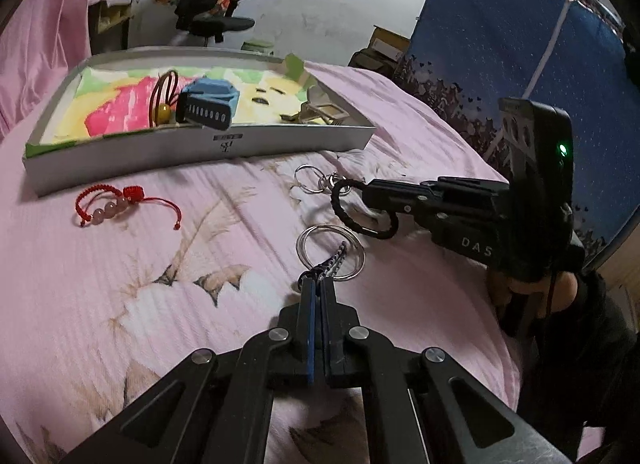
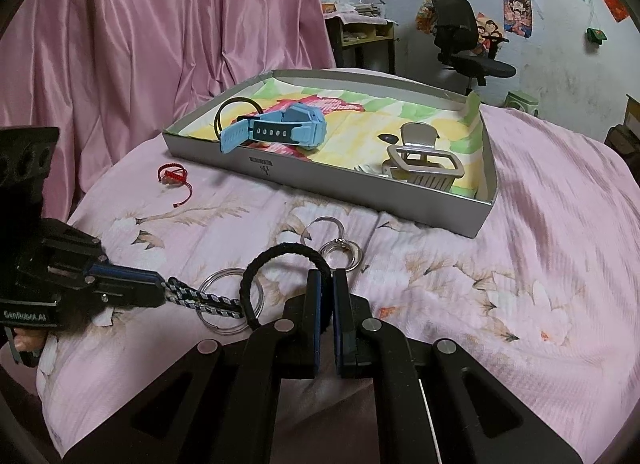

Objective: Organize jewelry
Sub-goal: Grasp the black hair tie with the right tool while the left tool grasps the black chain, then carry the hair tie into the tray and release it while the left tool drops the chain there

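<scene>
Black braided loop (image 2: 280,260) and striped cord (image 2: 204,299) with steel rings (image 1: 331,251), seemingly one keychain, lifted off bedspread.

Right gripper (image 2: 325,284) pinches the black loop (image 2: 280,254); left gripper (image 2: 162,291) at nine o'clock grips the braided cord (image 2: 204,300); tray (image 2: 360,192) at twelve.

One grey tray (image 2: 440,220). In it: one blue watch (image 2: 280,126), one brown cord loop (image 2: 224,106), one silver clip (image 2: 424,168). On the bed (image 2: 520,264): one red bracelet (image 2: 173,176), one black braided loop (image 2: 280,252), one patterned cord (image 2: 204,298), several metal rings (image 2: 344,250).

Open quilt (image 2: 500,304) right of the rings (image 2: 340,248); the tray (image 2: 400,200) blocks beyond.
</scene>
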The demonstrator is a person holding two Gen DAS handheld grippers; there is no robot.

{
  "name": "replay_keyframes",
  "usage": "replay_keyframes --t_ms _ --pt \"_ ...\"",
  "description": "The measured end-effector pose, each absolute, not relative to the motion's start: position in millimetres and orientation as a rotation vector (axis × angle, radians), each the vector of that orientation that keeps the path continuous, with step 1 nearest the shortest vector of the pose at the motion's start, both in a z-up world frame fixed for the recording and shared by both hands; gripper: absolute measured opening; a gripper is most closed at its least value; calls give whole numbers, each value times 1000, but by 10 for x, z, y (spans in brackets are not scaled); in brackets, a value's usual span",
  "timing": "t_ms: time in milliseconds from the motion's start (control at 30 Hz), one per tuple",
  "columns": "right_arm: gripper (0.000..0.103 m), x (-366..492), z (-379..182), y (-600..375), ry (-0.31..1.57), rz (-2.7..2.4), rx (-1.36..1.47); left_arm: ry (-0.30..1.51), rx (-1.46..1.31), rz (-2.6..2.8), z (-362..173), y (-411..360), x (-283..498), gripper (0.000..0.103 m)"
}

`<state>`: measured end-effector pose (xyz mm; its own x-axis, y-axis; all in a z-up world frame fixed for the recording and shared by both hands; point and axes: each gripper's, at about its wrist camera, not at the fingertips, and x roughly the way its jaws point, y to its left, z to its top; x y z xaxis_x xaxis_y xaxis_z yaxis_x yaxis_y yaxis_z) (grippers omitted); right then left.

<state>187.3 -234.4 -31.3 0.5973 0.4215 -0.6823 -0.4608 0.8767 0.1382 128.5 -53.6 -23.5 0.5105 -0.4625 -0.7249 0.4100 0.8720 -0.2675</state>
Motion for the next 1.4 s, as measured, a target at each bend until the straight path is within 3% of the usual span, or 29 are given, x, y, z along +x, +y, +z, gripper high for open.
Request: replay_keyframes --t_ms 400,900,1400 --pt "5 1822 -137 -2445 655 495 4 656 0 -411 104 -524 972 2" --pt "5 2418 137 -2257 527 407 35 459 -170 -188 465 -166 1552 2" --pt "5 2778 -14 -1752 565 308 -161 703 -298 -86 79 151 2292 2"
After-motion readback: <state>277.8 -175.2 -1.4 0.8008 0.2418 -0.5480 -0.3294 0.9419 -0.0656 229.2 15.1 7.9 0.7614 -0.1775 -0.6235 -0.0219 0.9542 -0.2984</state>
